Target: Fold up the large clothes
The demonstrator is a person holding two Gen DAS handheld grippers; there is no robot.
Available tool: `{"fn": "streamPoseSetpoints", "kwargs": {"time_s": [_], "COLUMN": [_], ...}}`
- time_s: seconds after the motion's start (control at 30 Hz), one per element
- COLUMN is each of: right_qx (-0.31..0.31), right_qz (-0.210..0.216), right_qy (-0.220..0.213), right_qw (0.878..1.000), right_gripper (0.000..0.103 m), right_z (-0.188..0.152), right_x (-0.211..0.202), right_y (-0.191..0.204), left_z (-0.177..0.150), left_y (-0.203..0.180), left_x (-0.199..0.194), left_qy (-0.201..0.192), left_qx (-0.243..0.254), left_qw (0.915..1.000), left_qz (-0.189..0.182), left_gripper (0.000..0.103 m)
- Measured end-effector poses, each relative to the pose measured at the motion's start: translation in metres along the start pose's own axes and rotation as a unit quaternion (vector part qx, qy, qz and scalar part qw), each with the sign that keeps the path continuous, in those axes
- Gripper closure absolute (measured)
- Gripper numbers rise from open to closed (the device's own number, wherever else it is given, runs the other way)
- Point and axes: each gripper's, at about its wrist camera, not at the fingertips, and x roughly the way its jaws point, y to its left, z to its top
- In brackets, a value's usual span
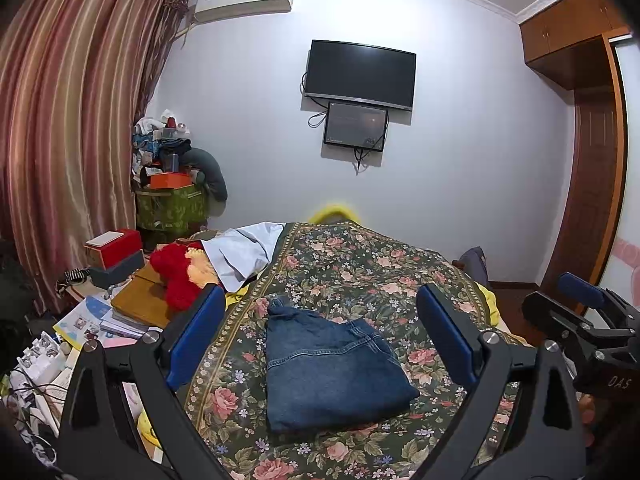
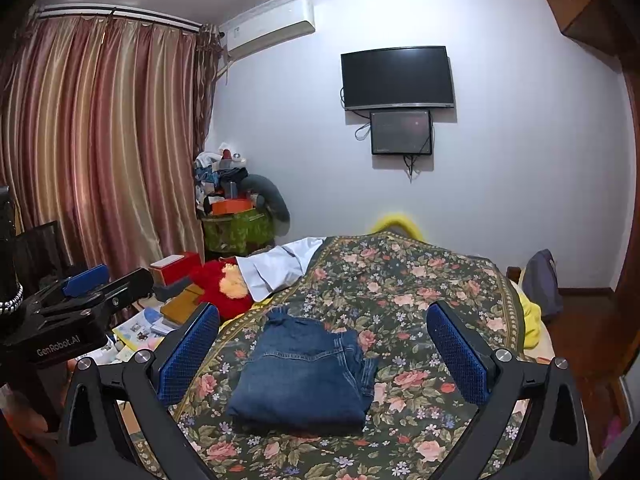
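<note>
A pair of blue jeans (image 1: 332, 368) lies folded into a compact rectangle on the floral bedspread (image 1: 360, 264); the right wrist view shows the same jeans (image 2: 304, 376) on the bedspread (image 2: 420, 280). My left gripper (image 1: 320, 332) hovers above and in front of the jeans, open, with nothing between its blue pads (image 1: 196, 336). My right gripper (image 2: 322, 352) is likewise open and empty over the jeans. Each gripper appears in the other's view: the right gripper (image 1: 580, 312) at the right edge, the left gripper (image 2: 80, 292) at the left edge.
A white garment (image 1: 240, 256) and a red plush toy (image 1: 176, 276) lie at the bed's far left. Left of the bed, a cluttered surface holds books (image 1: 136, 304), a red box (image 1: 116, 248) and papers. A wardrobe (image 1: 592, 160) stands right, curtains (image 1: 68, 120) left.
</note>
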Motion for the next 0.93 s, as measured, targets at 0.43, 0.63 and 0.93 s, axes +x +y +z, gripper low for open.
{"fn": "streamPoseSetpoints", "kwargs": {"time_s": [0.43, 0.63, 0.93], "right_qx": [0.004, 0.004, 0.008], "right_qz": [-0.004, -0.007, -0.005], "right_qy": [-0.004, -0.006, -0.005], "right_qw": [1.0, 1.0, 1.0], "right_gripper": [0.0, 0.0, 0.0], "right_z": [0.004, 0.004, 0.004], "right_x": [-0.002, -0.003, -0.007], "right_y": [0.0, 0.002, 0.003], "left_z": [-0.001, -0.002, -0.001], "left_y": [-0.012, -0.017, -0.021], "left_x": [-0.001, -0.002, -0.009], "left_qy": [0.006, 0.006, 0.0], "left_qx": [0.023, 0.023, 0.03], "left_qw": [0.9995, 0.9994, 0.999], "left_qz": [-0.02, -0.025, -0.032], "left_gripper": [0.006, 0.006, 0.006]}}
